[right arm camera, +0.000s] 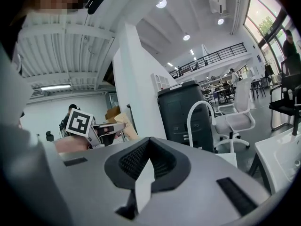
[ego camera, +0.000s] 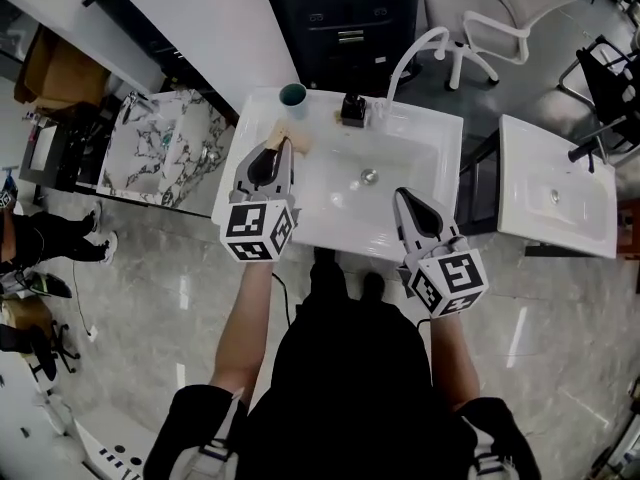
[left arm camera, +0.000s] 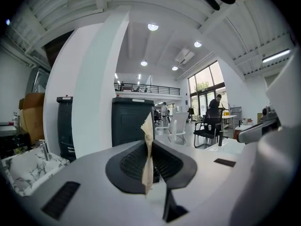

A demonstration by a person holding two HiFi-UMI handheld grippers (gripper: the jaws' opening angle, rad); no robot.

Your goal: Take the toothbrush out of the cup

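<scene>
A dark teal cup (ego camera: 293, 95) stands on the back left corner of the white sink (ego camera: 440, 133); nothing sticks out of it. My left gripper (ego camera: 281, 148) hovers over the sink's left rim, just in front of the cup, shut on a tan toothbrush (ego camera: 297, 140). In the left gripper view the toothbrush (left arm camera: 147, 145) stands upright, clamped in that gripper (left arm camera: 149, 157). My right gripper (ego camera: 404, 196) hangs over the sink's front right part. In its own view the right gripper (right arm camera: 146, 161) is shut with nothing in it, and the left gripper (right arm camera: 101, 128) shows off to its left.
A curved white faucet (ego camera: 408, 56) and a small black object (ego camera: 352, 109) sit at the sink's back rim; the drain (ego camera: 369, 177) is mid-basin. A second white sink (ego camera: 556, 193) stands to the right, a marbled basin (ego camera: 160, 148) to the left, an office chair (ego camera: 490, 18) behind.
</scene>
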